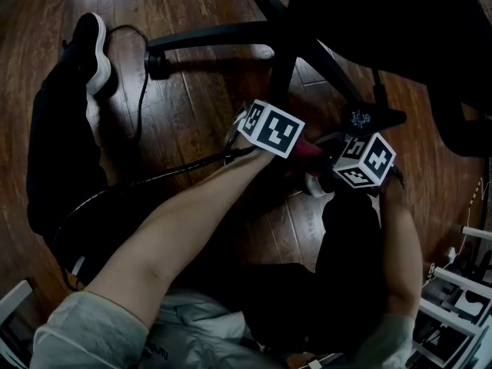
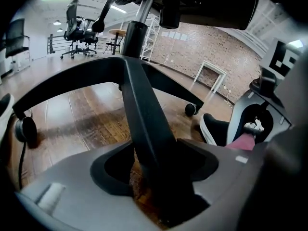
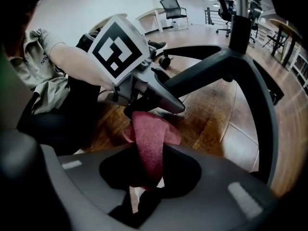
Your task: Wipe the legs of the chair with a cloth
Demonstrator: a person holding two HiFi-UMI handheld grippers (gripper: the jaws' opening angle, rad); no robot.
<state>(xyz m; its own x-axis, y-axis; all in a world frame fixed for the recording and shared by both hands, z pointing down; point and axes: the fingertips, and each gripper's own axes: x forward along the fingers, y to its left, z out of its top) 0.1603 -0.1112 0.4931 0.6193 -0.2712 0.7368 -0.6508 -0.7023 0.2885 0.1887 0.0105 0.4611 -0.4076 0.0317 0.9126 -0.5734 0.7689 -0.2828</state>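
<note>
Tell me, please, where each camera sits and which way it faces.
Head view: on the person's head, facing steeply down at the black chair base on dark wooden floor; left forearm and right forearm show.
Left gripper view: on the left gripper, facing along a chair leg between its open jaws; a black shoe shows.
Right gripper view: on the right gripper pinching a pink cloth, facing the grey shirt and left forearm.
Shared: all three show base and cloth.

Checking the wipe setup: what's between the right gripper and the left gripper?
The pink cloth, held in the right gripper, runs up toward the left gripper. The right gripper view shows it plainly; the head view gives a glimpse.
</note>
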